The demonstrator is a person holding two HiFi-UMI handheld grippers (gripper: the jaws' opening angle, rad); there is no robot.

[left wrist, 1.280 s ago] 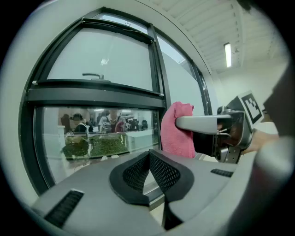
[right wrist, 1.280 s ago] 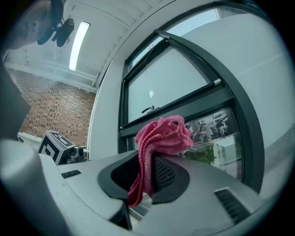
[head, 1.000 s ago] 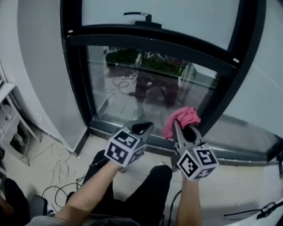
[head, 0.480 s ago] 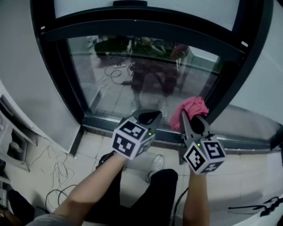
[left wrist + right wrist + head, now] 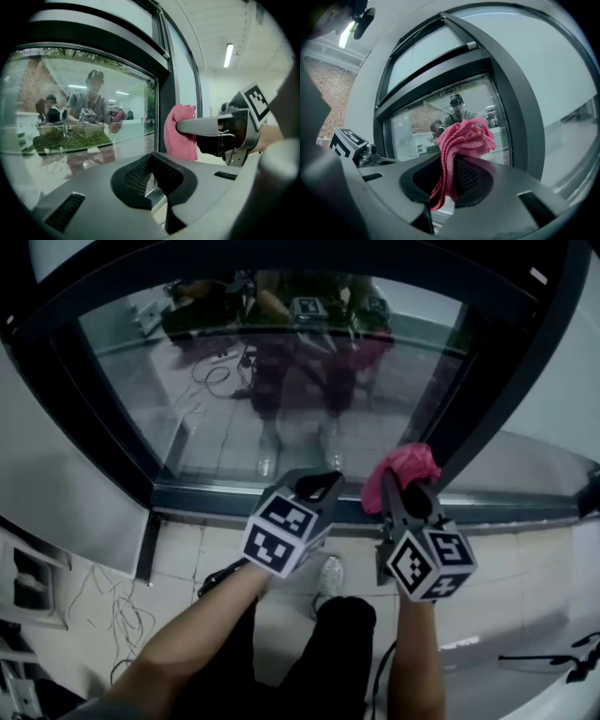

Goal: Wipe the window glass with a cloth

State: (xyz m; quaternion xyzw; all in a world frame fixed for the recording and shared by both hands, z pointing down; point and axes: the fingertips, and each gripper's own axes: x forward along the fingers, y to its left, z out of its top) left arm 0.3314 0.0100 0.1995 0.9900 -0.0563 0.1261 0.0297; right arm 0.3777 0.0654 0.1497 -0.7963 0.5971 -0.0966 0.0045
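The window glass (image 5: 262,381) is the lower pane in a black frame and reflects the room and the person. A pink cloth (image 5: 405,467) is bunched in my right gripper (image 5: 398,491), which is shut on it, close to the pane's lower right corner beside the black upright (image 5: 469,399). The right gripper view shows the cloth (image 5: 461,140) sticking up from the jaws, with the glass (image 5: 422,126) behind. My left gripper (image 5: 316,486) is beside it on the left, shut and holding nothing, over the bottom rail. In the left gripper view the cloth (image 5: 180,133) hangs in front of the upright.
The black bottom rail (image 5: 216,498) runs under the pane above a tiled floor. Loose cables (image 5: 103,615) and a white shelf unit (image 5: 28,587) lie at the lower left. The person's legs and a shoe (image 5: 330,573) are below the grippers.
The head view has closed in on the lower pane and tipped down. Both grippers keep their places side by side at the bottom rail, the cloth still in the right one.
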